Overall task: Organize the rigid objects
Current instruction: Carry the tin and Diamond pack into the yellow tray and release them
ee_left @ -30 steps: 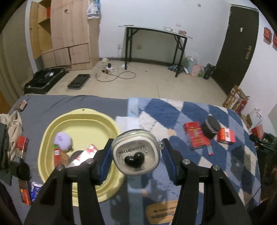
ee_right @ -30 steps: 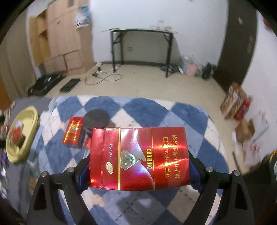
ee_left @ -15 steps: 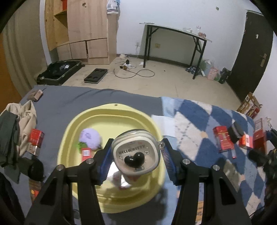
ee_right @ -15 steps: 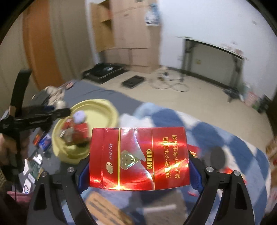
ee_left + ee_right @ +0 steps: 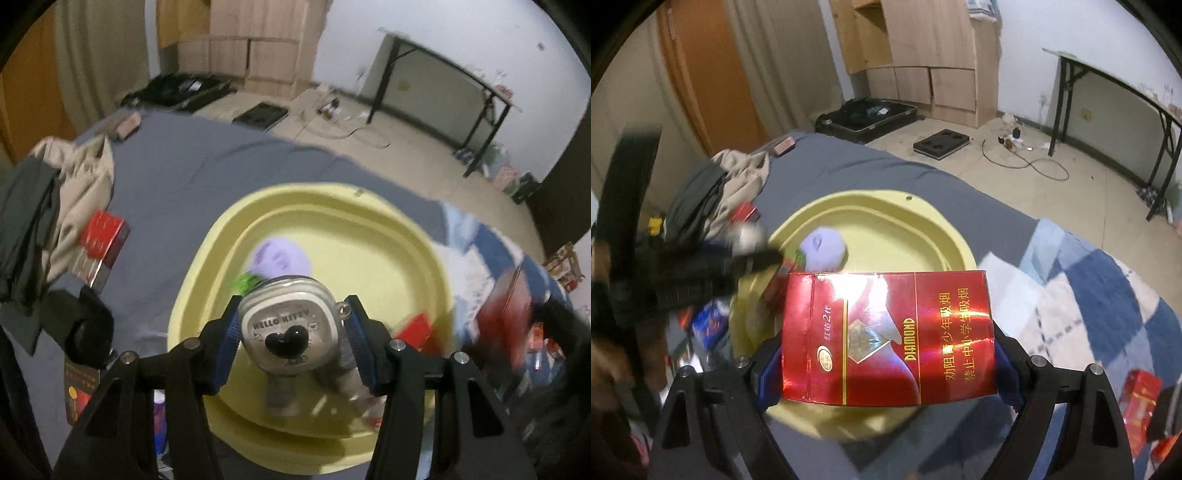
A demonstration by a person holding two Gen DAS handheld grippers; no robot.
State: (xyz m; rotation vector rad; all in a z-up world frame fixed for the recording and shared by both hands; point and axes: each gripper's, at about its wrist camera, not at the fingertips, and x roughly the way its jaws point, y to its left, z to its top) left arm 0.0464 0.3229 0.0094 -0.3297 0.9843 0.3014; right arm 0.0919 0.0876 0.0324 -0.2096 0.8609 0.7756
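Note:
In the left wrist view my left gripper (image 5: pixel 291 332) is shut on a grey Hello Kitty case (image 5: pixel 290 328) with a black heart, held over the yellow basin (image 5: pixel 332 206). A purple round thing (image 5: pixel 279 260) and red packs lie in the basin. My right gripper (image 5: pixel 886 341) is shut on a large red Diamond cigarette carton (image 5: pixel 886 338), which hangs over the near right part of the yellow basin (image 5: pixel 882 201). The left gripper (image 5: pixel 738 254) shows blurred at the basin's left rim in the right wrist view.
The basin sits on a bed with a grey sheet (image 5: pixel 192 173) and a blue checked blanket (image 5: pixel 1108 295). Clothes (image 5: pixel 48 192) and a red pack (image 5: pixel 103 236) lie to the left. More red packs (image 5: pixel 1141 391) lie on the blanket. A suitcase (image 5: pixel 868 114) and a black table (image 5: pixel 1108 85) stand beyond.
Both grippers have swung left with their loads. The left one now hangs lower over the basin's middle, and the right carton has come from the checked blanket to above the basin.

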